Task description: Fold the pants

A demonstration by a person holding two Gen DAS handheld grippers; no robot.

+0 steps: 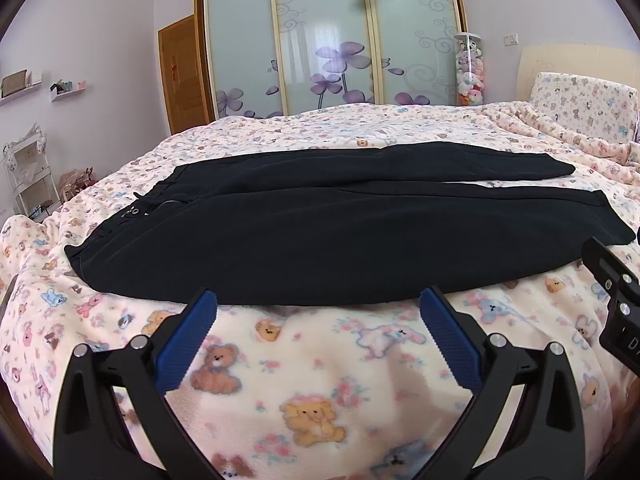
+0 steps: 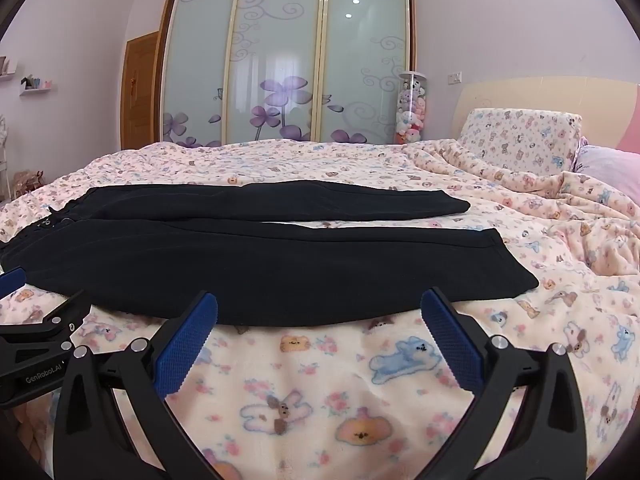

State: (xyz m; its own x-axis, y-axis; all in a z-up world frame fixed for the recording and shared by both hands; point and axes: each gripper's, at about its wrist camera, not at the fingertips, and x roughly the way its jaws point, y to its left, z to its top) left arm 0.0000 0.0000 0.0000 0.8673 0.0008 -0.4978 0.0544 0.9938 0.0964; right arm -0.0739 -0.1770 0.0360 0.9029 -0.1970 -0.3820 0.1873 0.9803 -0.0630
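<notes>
- The left gripper (image 1: 318,300), a black frame with two ribbed blue pads, stands spread to its full width and holds nothing; only the blanket shows between its pads.
- Its blue fingertips (image 1: 206,300) reach just to the near edge of the black pants (image 1: 320,236); whether they touch the cloth cannot be told from this view.
- The right gripper (image 2: 319,304), of the same black-and-blue build, is likewise opened wide with nothing clamped in it.
- Its blue fingertips (image 2: 434,300) also end at the near hem line of the black pants (image 2: 260,264), with bare blanket between the two pads.
- In the left wrist view the black body of the right gripper (image 1: 616,300) shows at the right edge, near the cuff end of the closer leg.
- In the right wrist view the left gripper (image 2: 24,320) shows at the left edge, one blue pad lying just beside the waist end of the pants.
- The pants lie flat and spread lengthwise across the bed, waistband to the left, both legs running to the right, with a narrow strip of blanket showing between the legs towards the cuffs.
- The closer leg lies straight ahead of both grippers; the farther leg lies behind it.
- The pants rest on a fleecy cream blanket printed with bears and rabbits (image 1: 312,392), which covers the whole bed.
- Beyond the bed stands a frosted sliding wardrobe with purple flowers (image 1: 328,40), and beside it a clear tube filled with plush toys (image 2: 412,108).
</notes>
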